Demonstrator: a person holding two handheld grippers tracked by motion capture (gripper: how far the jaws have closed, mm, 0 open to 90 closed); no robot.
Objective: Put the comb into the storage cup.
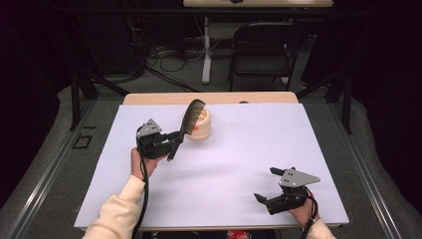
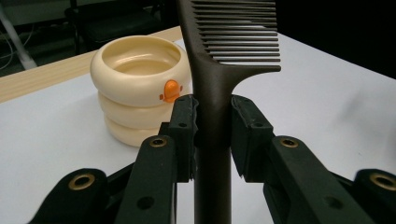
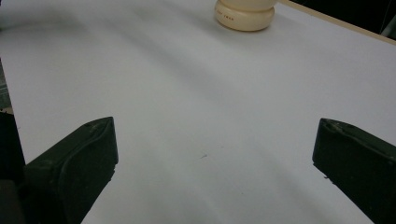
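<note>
1. Comb (image 2: 212,88) handle sits pinched between the jaws of the left gripper (image 1: 172,141), teeth end raised over the cream cup (image 1: 200,125).
2. Cup stands on the white table (image 1: 229,164), toward its far edge.
3. Right gripper (image 1: 266,185) rests near the table's front right, jaws spread wide, gripping nothing.

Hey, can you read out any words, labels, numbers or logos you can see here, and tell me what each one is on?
Cream ribbed cup: a small line of orange print on its bottom ring, in the right gripper view, too small and blurred to read.
The same cup, left gripper view: an orange duck-bill mark on its top ring, a picture and not text.
Dark comb, held in the left gripper: no lettering visible.
</note>
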